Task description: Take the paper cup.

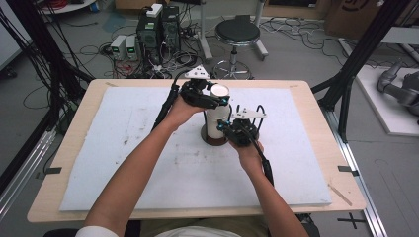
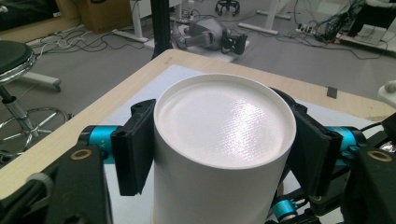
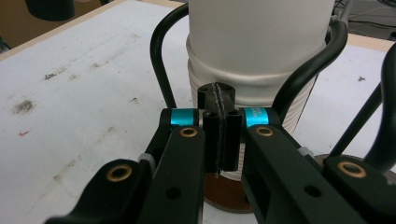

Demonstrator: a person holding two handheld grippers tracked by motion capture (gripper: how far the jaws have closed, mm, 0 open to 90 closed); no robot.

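White cylindrical plastic canister (image 1: 218,116), one of its kind, stands upright on a round brown base (image 1: 214,139) near the middle of the worktop, inside a frame of black curved wire rods (image 3: 160,56). Nearest the person, the right gripper (image 1: 228,127) sits low beside the canister's lower part, its two black jaws pressed flat together with nothing between them, as the right gripper view shows. Just beyond, the left gripper (image 1: 217,100) reaches in at the canister's flat top, and in the left gripper view its two jaws bear on opposite sides of the white wall just under the rim, pinching it. Two grippers, two forearms, one canister. Under them lies a white foam sheet (image 1: 138,148), scuffed with dark marks, covering most of the pale wooden worktop (image 1: 79,128). Farther off, on a grey floor strewn with cables, stand one black round stool (image 1: 237,34) and computer towers (image 1: 159,30).
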